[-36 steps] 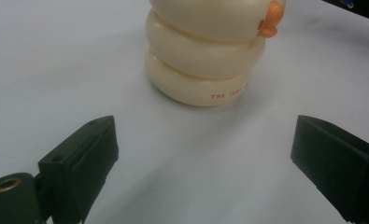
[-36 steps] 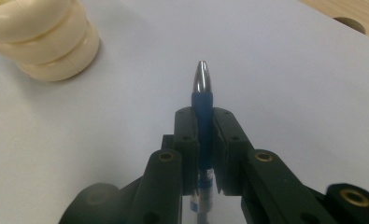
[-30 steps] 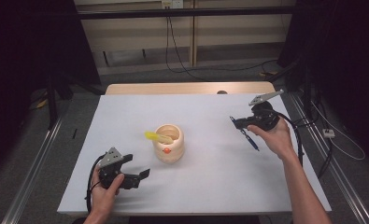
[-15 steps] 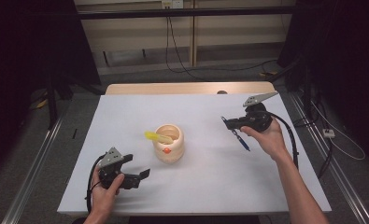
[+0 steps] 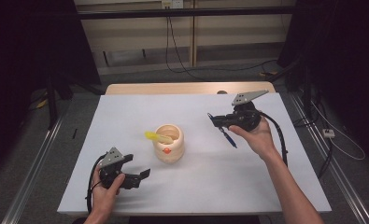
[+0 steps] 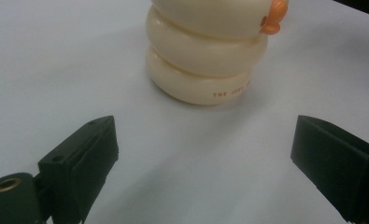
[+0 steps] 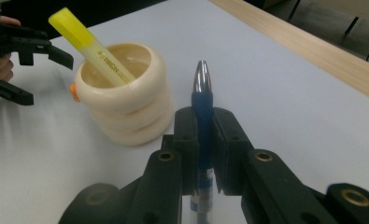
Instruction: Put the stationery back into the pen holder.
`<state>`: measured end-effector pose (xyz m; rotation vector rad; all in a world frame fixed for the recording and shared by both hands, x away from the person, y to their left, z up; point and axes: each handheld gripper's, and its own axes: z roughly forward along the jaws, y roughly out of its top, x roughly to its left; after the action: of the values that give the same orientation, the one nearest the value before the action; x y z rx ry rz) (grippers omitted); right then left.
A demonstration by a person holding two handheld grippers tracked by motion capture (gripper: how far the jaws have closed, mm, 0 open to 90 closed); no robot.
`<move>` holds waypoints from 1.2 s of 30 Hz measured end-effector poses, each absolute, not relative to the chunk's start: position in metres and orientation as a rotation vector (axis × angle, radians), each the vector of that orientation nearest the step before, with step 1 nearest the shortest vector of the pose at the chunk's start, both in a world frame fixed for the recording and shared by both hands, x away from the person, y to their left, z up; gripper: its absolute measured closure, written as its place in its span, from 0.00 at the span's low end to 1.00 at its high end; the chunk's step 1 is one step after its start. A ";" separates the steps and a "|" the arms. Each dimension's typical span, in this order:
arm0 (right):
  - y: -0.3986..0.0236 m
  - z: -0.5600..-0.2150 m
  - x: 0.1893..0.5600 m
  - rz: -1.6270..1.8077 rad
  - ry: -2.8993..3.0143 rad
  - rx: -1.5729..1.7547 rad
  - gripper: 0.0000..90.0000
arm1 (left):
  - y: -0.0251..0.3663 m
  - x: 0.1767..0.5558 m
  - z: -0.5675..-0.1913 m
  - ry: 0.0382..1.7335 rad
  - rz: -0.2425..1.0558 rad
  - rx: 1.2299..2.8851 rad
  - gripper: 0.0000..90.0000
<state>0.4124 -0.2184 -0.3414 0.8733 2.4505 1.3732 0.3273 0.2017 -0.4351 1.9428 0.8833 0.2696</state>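
A white surface (image 5: 266, 186) carries everything, with a strip of pale wood showing along its far edge. Near its middle stands a cream holder (image 5: 169, 143) shaped like three stacked rings, an orange knob on its side, and it has not shifted since the earlier frames. The left tongs (image 5: 138, 176) rest low on the surface at the near left, where they were a second ago, their jaws spread wide with nothing between them; in the left gripper view the holder sits just ahead of them. The right tongs (image 5: 214, 119) are held above the right half of the surface and have travelled leftward, toward the holder, from their place nearer the right edge a second ago. Their jaws are clenched on a blue pen (image 7: 202, 121), whose silver tip points out past the jaws toward the holder in the right gripper view, while in the high view its other end hangs down below the hand. A yellow highlighter (image 5: 155, 136) leans out of the holder's mouth, tilted toward the left, as it did before.
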 end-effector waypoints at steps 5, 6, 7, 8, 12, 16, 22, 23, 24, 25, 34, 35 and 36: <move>-0.206 -0.337 0.414 1.422 2.429 0.865 0.90 | 0.203 0.327 -0.434 0.895 0.282 1.938 0.08; -0.203 -0.337 0.415 1.431 2.426 0.868 0.90 | 0.203 0.327 -0.434 0.895 0.281 1.939 0.08; -0.201 -0.337 0.415 1.437 2.422 0.872 0.90 | 0.203 0.327 -0.435 0.893 0.281 1.940 0.08; -0.198 -0.336 0.416 1.447 2.422 0.875 0.90 | 0.203 0.327 -0.434 0.892 0.279 1.940 0.08; -0.187 -0.333 0.417 1.489 2.394 0.866 0.90 | 0.203 0.327 -0.434 0.884 0.280 1.944 0.08; -0.175 -0.328 0.418 1.518 2.359 0.849 0.90 | 0.203 0.327 -0.435 0.885 0.274 1.938 0.08; -0.158 -0.317 0.419 1.568 2.315 0.802 0.90 | 0.203 0.327 -0.435 0.890 0.278 1.935 0.08; -0.155 -0.316 0.419 1.570 2.312 0.798 0.90 | 0.204 0.327 -0.435 0.891 0.283 1.936 0.08; -0.153 -0.315 0.419 1.571 2.309 0.791 0.90 | 0.204 0.327 -0.434 0.896 0.286 1.937 0.07; -0.150 -0.315 0.419 1.576 2.309 0.786 0.90 | 0.204 0.327 -0.434 0.900 0.288 1.937 0.07; -0.121 -0.307 0.423 1.656 2.287 0.727 0.90 | 0.206 0.327 -0.434 0.908 0.294 1.928 0.07; -0.119 -0.306 0.425 1.666 2.283 0.722 0.90 | 0.206 0.328 -0.434 0.908 0.293 1.928 0.07; -0.117 -0.305 0.427 1.677 2.275 0.722 0.90 | 0.206 0.328 -0.434 0.908 0.293 1.928 0.07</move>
<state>0.4265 -0.1171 -0.3053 0.7216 2.2748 1.6767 0.3276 0.2063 -0.4344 1.9280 0.9085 0.2926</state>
